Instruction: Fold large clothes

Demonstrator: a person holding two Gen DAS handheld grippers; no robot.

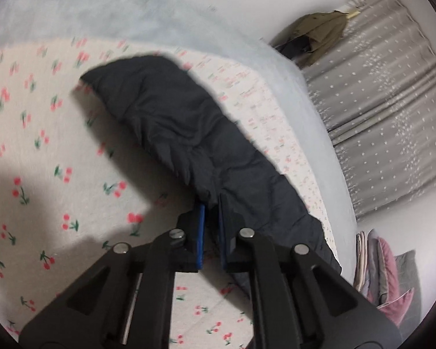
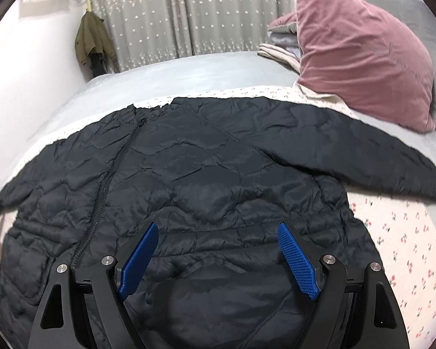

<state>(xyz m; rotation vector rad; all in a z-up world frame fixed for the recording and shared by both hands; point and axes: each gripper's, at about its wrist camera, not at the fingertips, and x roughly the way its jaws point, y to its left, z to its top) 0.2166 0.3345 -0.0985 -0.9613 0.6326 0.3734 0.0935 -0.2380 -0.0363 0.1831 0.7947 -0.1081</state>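
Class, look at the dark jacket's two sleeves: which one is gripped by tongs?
The sleeve in the left wrist view: the left tongs are shut on its cuff. The other sleeve lies free near the pink pillow.

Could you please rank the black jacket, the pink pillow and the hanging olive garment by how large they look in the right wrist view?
1. black jacket
2. pink pillow
3. olive garment, though it hangs farthest away, so its true size is unsure.
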